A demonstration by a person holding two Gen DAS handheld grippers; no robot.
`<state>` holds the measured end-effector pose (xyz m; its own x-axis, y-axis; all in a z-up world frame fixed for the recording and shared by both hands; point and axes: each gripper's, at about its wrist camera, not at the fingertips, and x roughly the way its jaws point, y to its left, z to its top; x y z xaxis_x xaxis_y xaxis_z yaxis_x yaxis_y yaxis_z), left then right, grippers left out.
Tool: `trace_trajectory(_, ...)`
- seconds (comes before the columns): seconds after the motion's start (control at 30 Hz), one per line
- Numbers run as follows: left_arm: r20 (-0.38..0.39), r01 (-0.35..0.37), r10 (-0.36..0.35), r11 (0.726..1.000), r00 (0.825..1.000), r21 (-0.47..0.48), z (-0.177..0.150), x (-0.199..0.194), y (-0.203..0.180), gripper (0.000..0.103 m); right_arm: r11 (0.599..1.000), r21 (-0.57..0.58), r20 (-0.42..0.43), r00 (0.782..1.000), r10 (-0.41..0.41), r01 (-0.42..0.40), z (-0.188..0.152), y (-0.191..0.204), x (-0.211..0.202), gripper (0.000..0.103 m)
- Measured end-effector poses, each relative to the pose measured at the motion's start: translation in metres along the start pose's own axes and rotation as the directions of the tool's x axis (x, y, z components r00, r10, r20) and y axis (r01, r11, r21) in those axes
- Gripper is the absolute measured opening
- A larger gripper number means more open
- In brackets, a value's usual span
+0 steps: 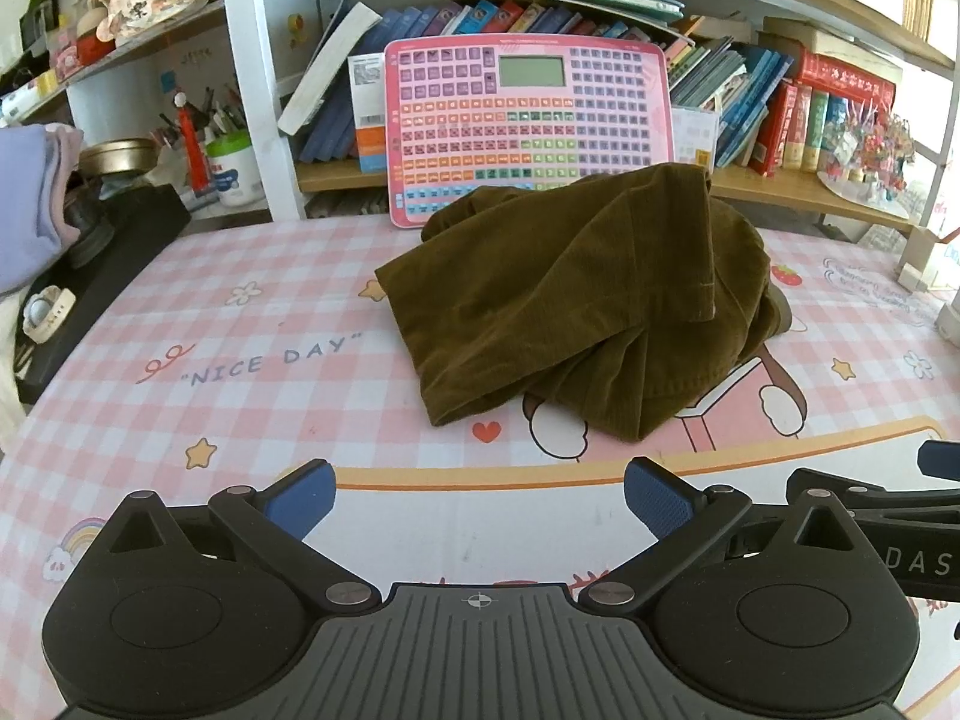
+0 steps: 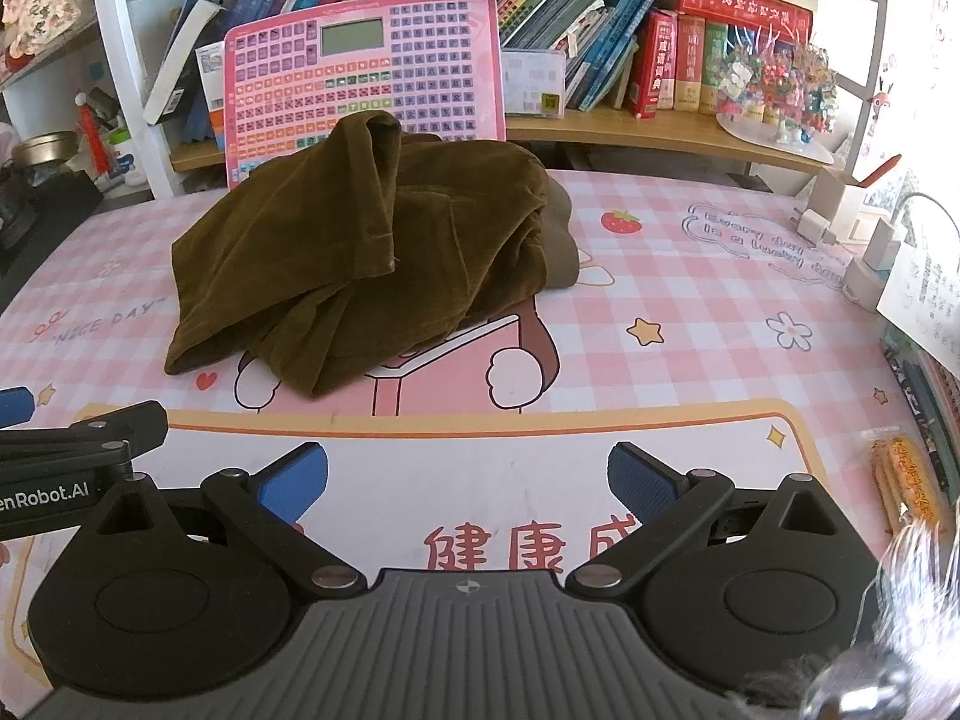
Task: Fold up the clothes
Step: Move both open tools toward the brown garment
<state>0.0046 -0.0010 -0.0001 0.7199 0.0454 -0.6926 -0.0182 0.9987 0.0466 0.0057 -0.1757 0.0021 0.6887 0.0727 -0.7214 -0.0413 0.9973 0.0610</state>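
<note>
Brown cloth [image 1: 588, 294] sits bunched up in the middle of your desk [image 1: 252, 324], not folded yet. Your left gripper [image 1: 480, 501] and right gripper [image 2: 468, 483] hang near it, jaws wide apart, holding nothing. Grab just one layer and the heap may drag or twist. The white cup [image 1: 235, 171] at the left holds pens, so don't bump it.

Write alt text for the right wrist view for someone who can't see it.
A crumpled olive-brown garment lies in a heap on a pink checked cartoon table mat, untouched, beyond the open right tool. A pink button board leans against bookshelves behind it, and the left tool shows at the left edge.
</note>
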Motion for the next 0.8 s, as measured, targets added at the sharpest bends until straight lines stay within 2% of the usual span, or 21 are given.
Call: trace_trajectory(0.8,-0.036,0.007,-0.007,1.0,0.999,0.015,0.004,0.015,-0.007,0.103,1.0,0.028,-0.036,0.999,-0.001,0.002,0.004,-0.009,0.016,0.101)
